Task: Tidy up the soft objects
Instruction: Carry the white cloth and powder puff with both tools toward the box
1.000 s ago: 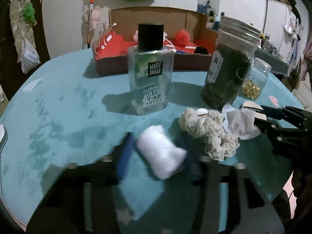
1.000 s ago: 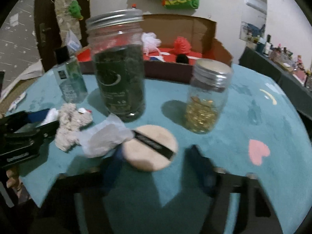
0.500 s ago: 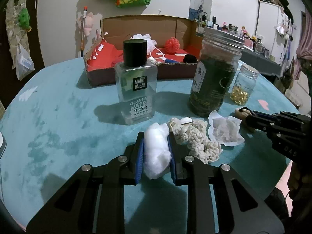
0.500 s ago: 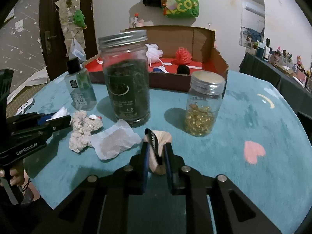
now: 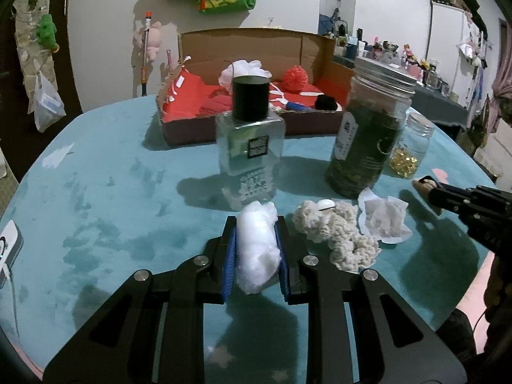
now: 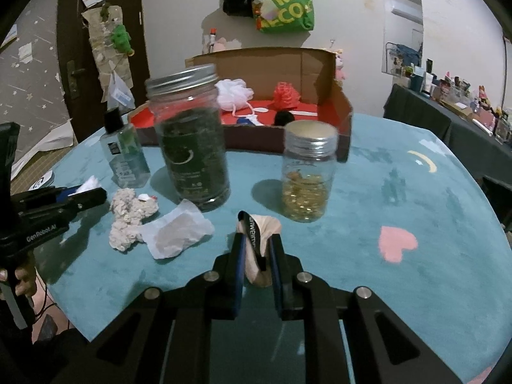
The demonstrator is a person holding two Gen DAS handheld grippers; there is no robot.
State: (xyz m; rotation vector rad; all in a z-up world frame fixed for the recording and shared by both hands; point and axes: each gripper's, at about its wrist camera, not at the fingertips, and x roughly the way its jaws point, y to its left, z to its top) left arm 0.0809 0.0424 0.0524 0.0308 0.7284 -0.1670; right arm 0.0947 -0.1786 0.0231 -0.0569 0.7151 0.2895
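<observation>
My left gripper [image 5: 256, 233] is shut on a white cotton wad [image 5: 257, 249] and holds it above the teal table. My right gripper [image 6: 258, 243] is shut on a beige powder puff [image 6: 260, 246] with a black strap, folded between the pads. A cream knitted scrunchie [image 5: 336, 233] and a crumpled white tissue [image 5: 384, 220] lie on the table between the grippers; they also show in the right wrist view, scrunchie [image 6: 128, 217] and tissue [image 6: 177, 233]. A cardboard box [image 5: 249, 124] with red lining at the back holds a white pouf [image 5: 244, 70] and a red pouf [image 5: 296, 78].
A clear cleanser bottle [image 5: 249, 147] with a black cap stands ahead of the left gripper. A tall dark jar [image 6: 190, 140] and a small jar of gold capsules [image 6: 307, 176] stand before the box. A white device [image 5: 8, 249] lies at the table's left edge.
Both grippers closed, the left on the cotton wad and the right on the powder puff, then lifted them off the table. The puff is now folded upright.
</observation>
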